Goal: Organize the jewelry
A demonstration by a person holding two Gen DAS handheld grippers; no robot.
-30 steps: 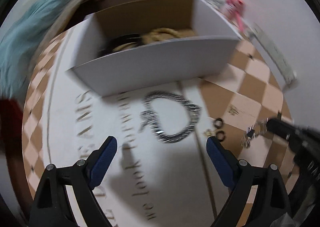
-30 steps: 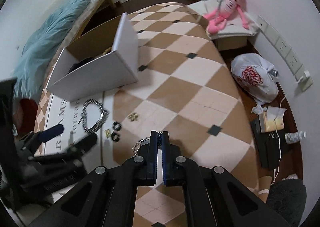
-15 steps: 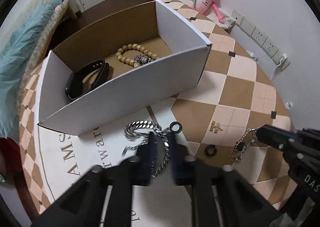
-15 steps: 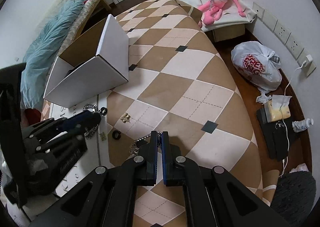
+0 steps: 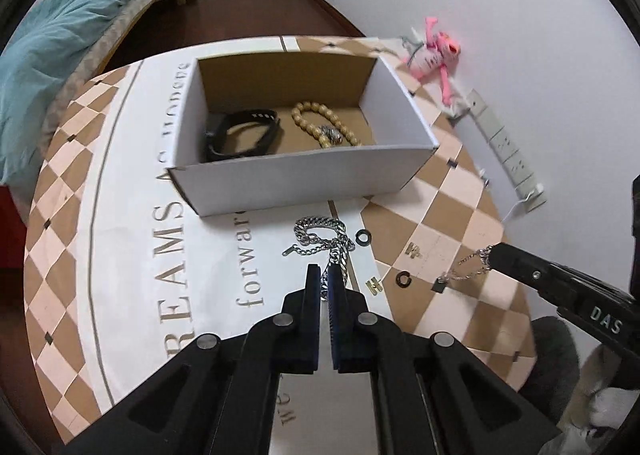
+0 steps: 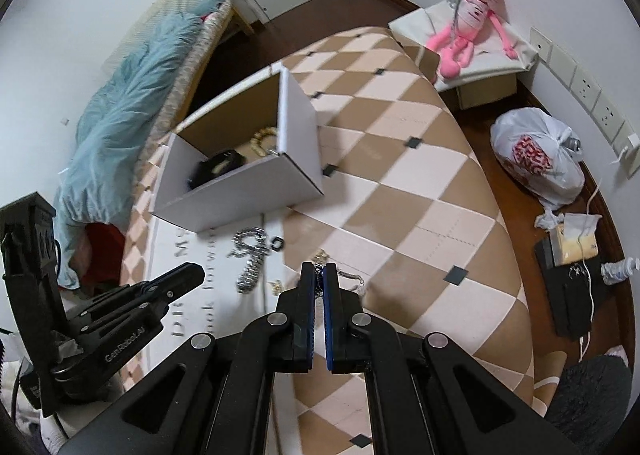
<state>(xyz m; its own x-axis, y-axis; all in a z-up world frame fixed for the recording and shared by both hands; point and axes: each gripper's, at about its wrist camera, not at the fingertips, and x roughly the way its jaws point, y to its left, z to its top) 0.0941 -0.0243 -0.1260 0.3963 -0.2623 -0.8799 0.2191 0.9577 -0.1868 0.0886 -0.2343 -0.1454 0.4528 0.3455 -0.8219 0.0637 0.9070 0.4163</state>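
A white cardboard box (image 5: 304,183) (image 6: 240,195) stands on the checkered table and holds a black band (image 5: 240,131) and a beaded bracelet (image 5: 324,123). My left gripper (image 5: 325,279) is shut on a thick silver chain (image 5: 320,235), which hangs from it in front of the box. It also shows in the right wrist view (image 6: 250,255). My right gripper (image 6: 319,273) is shut on a thin silver bracelet (image 5: 466,267) (image 6: 350,277) and holds it above the table, right of the left gripper.
Black rings (image 5: 363,237) (image 5: 404,277) and small gold pieces (image 5: 413,251) (image 5: 374,287) lie on the table between the grippers. A pink plush toy (image 6: 468,15), a plastic bag (image 6: 536,159) and a bed with a teal blanket (image 6: 132,127) surround the table.
My left gripper went from open above the thick chain to shut on it and lifted it. My right gripper rose with the thin bracelet.
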